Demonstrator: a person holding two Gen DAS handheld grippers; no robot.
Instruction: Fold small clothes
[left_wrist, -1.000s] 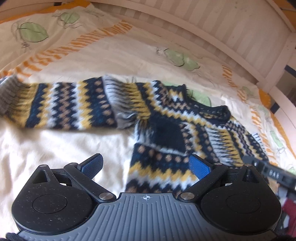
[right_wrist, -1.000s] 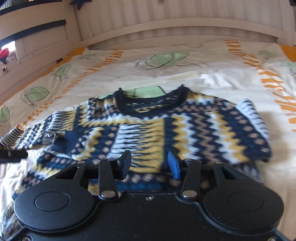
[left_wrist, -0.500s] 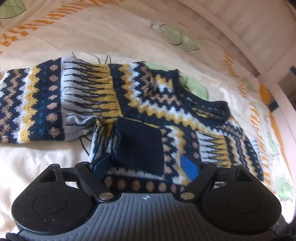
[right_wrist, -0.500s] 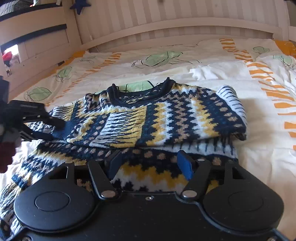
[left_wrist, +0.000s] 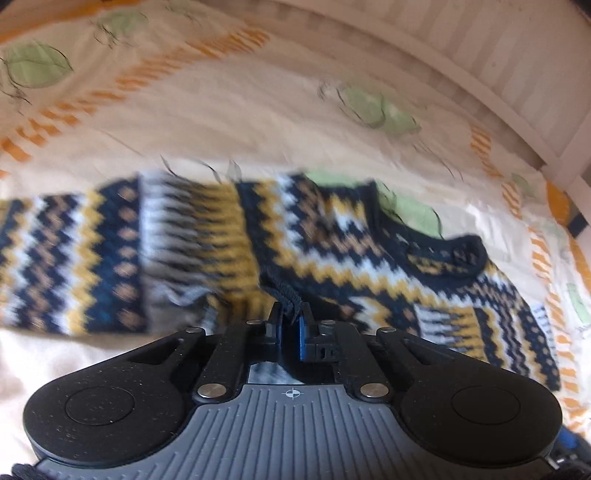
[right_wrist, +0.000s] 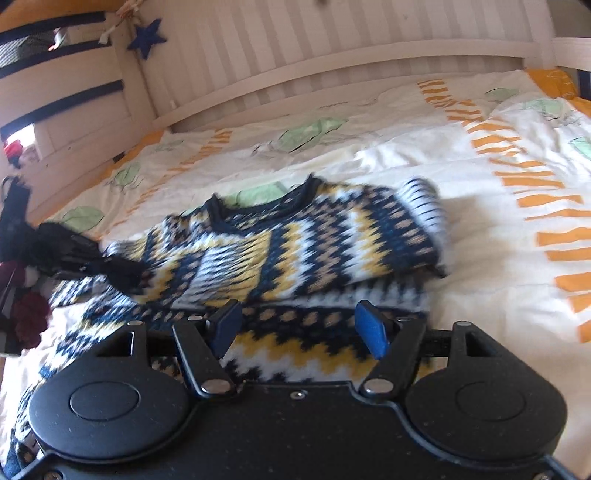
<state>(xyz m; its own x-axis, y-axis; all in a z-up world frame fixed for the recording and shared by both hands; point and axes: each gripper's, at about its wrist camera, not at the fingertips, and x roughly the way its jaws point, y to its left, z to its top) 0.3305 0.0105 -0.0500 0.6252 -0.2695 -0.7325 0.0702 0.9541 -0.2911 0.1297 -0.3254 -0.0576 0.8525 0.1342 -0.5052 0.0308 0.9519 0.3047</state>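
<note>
1. Sweater (left_wrist: 332, 236) with navy, yellow and white zigzag pattern lies on the bed cover (left_wrist: 221, 122), one sleeve stretched out to the left in the left wrist view.
2. Left gripper (left_wrist: 290, 317) has just been closing; its jaws are now together and pinch a dark knit edge of the sweater.
3. Right gripper (right_wrist: 301, 325) has its jaws apart, just been opening a little, above the lower hem; the pads do not press the cloth.
4. White slatted bed frame (right_wrist: 332, 48) stands behind the cover.
</note>
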